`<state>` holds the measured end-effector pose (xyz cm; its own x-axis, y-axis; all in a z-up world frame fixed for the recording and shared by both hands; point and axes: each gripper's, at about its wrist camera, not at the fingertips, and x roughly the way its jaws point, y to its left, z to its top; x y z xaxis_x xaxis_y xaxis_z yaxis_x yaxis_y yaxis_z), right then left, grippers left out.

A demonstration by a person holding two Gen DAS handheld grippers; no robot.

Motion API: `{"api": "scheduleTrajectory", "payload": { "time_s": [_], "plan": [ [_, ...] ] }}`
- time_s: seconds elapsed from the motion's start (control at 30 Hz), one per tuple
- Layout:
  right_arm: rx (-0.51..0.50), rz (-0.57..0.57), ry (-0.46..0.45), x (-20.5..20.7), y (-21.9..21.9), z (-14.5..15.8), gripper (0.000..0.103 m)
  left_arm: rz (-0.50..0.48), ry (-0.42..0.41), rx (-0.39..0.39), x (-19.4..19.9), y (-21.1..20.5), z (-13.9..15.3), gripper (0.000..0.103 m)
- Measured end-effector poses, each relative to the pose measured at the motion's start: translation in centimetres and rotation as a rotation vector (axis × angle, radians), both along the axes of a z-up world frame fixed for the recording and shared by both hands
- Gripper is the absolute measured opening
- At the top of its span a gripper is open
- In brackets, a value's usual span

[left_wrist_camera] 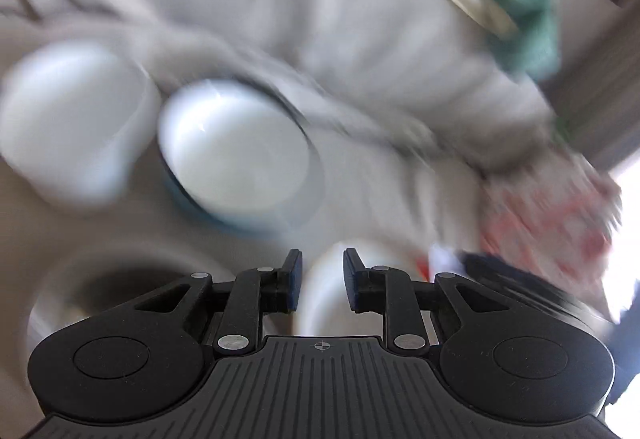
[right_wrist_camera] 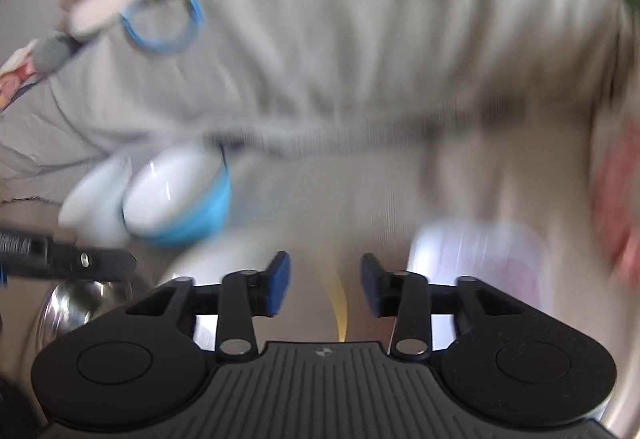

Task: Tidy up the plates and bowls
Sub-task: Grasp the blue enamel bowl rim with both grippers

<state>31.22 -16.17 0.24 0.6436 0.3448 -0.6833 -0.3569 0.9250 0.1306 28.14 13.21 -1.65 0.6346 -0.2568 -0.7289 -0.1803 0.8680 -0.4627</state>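
left tongs (left_wrist_camera: 322,281): narrow gap, nothing pinched; white rounded dish (left_wrist_camera: 332,291) shows through the gap, below, not gripped.
right tongs (right_wrist_camera: 325,283): moderately wide, nothing between pads; yellow-rimmed plate (right_wrist_camera: 338,303) visible beneath.
blue bowl (left_wrist_camera: 236,155): white inside, blue outside, at 11 o'clock from left tongs, near; at 10 o'clock from right tongs (right_wrist_camera: 180,195), farther off.
white bowl (left_wrist_camera: 72,119): touching or just beside blue bowl on its 9 o'clock side; contact unclear through blur.
steel bowl (left_wrist_camera: 108,291): 9 o'clock of left tongs, close; also low left in right view (right_wrist_camera: 80,303).
pale container (right_wrist_camera: 476,251): 2 o'clock of right tongs, blurred, kind unclear.
surface: grey cloth (left_wrist_camera: 300,39) over table, wrinkled.
clutter: blue ring (right_wrist_camera: 164,27) far at 11 o'clock in right view.
long axis: bowls round, none; rim open upward, slightly tilted.
nearer hand: left, judged, for blue and white bowls.
key relation: bowl pair lies up-left of both tongs; left needs short reach, wider opening likely for rim.
blur: heavy in both views, details unsure.
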Motion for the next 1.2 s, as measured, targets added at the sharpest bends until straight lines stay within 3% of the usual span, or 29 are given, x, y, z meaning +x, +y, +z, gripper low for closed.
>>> {"api": "scheduleTrajectory", "payload": {
  "time_s": [0.07, 0.1, 0.17, 0.3, 0.47, 0.6, 0.63, 0.73, 0.87, 1.0, 1.1, 1.2],
  "plan": [
    [0.006, 0.011, -0.050, 1.9, 2.0, 2.6, 0.075, 0.091, 0.019, 0.107, 2.3, 1.9, 1.2, 0.026],
    [0.013, 0.023, -0.041, 3.3, 3.3, 3.2, 0.078, 0.124, 0.021, 0.136, 3.1, 2.7, 1.4, 0.026],
    [0.030, 0.033, 0.028, 6.5, 6.1, 3.1, 0.078, 0.148, 0.026, 0.152, 4.3, 4.2, 1.3, 0.026],
    [0.028, -0.016, 0.195, 11.2, 9.9, -1.3, 0.078, 0.160, 0.059, 0.145, 5.3, 5.3, -0.1, 0.026],
    [-0.049, -0.009, 0.251, 11.7, 12.7, -6.0, 0.079, 0.137, 0.079, 0.174, 7.6, 4.9, -2.1, 0.026],
    [0.020, 0.022, 0.303, 11.7, 13.1, -7.5, 0.079, 0.136, 0.087, 0.254, 8.9, 4.4, -3.6, 0.025],
    [0.045, 0.022, 0.322, 11.8, 13.0, -7.8, 0.076, 0.128, 0.090, 0.252, 9.2, 4.3, -3.9, 0.023],
    [0.094, 0.042, 0.365, 12.0, 12.8, -8.4, 0.047, 0.116, 0.073, 0.268, 9.4, 3.9, -4.0, 0.024],
    [0.159, 0.101, 0.382, 11.6, 12.9, -8.3, 0.031, 0.114, 0.058, 0.260, 8.8, 3.6, -3.8, 0.026],
    [0.097, 0.099, 0.318, 10.7, 12.4, -6.7, 0.032, 0.036, 0.059, 0.230, 8.0, 1.9, -2.9, 0.030],
    [0.053, 0.054, 0.276, 10.7, 11.1, -6.1, 0.032, -0.032, 0.063, 0.149, 7.9, 0.9, -3.2, 0.029],
    [0.056, 0.001, 0.300, 11.8, 9.4, -6.8, 0.033, -0.031, 0.060, 0.110, 8.4, 0.8, -4.7, 0.029]
  ]
}}
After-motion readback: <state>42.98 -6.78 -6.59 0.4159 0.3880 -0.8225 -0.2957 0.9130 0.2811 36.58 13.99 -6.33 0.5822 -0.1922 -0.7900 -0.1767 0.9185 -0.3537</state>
